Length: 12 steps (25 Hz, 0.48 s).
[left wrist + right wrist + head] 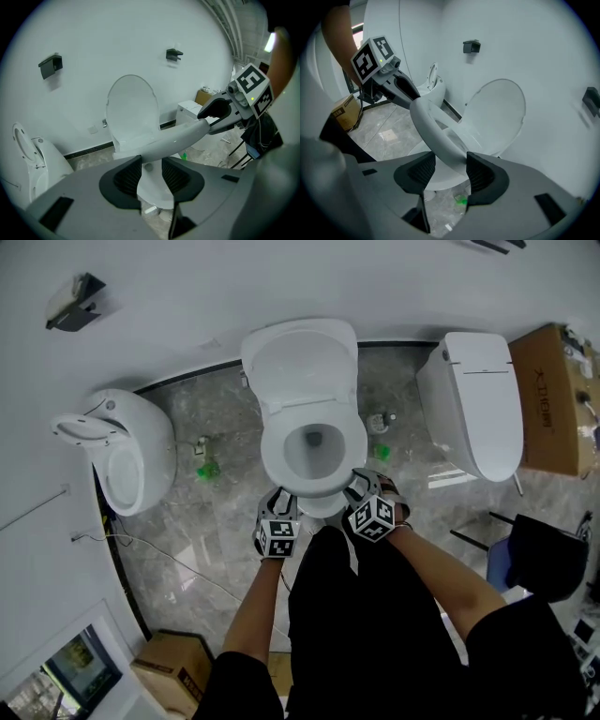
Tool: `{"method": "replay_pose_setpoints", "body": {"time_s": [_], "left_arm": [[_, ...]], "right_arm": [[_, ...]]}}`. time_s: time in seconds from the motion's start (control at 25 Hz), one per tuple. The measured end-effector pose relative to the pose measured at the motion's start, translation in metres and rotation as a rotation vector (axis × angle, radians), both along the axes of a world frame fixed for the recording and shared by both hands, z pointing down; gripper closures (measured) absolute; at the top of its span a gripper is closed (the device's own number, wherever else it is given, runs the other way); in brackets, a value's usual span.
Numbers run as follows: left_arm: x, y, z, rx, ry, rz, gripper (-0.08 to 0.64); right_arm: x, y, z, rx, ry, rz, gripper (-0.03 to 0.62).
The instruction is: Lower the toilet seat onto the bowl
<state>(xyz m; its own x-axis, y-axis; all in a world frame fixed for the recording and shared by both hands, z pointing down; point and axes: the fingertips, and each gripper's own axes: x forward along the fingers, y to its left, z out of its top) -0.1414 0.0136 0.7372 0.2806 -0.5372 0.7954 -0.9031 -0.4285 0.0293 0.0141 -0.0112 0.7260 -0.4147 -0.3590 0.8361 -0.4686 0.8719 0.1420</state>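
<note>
The white toilet stands in the middle with its lid upright against the wall. Its seat ring lies low over the bowl. My left gripper is at the ring's front left and my right gripper at its front right. In the left gripper view the seat rim runs between the left gripper's spread jaws, and the right gripper is at the rim's far end. In the right gripper view the rim passes between the right gripper's wide jaws.
A second toilet stands to the left and a closed one to the right. Cardboard boxes sit at the far right and lower left. Green bits lie on the marble floor. A dark chair is at the right.
</note>
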Motion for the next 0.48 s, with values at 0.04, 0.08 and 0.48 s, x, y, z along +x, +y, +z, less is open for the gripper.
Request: {"method": "replay_pose_setpoints", "body": {"time_s": [0.04,0.08,0.48], "left_arm": [[0.001,0.004,0.003,-0.009,0.002,0.01,0.42],[0.001,0.008,0.006,-0.019,0.002,0.022,0.417],[0.001,0.034,0.035,-0.054,-0.003,0.1,0.408]], "right_arm": [[0.001,0.004,0.003,-0.001,0.007,-0.003,0.37],[0.001,0.009,0.006,-0.003,0.014,-0.007,0.37],[0.001,0.035,0.033,0.001,0.058,0.012,0.37]]}}
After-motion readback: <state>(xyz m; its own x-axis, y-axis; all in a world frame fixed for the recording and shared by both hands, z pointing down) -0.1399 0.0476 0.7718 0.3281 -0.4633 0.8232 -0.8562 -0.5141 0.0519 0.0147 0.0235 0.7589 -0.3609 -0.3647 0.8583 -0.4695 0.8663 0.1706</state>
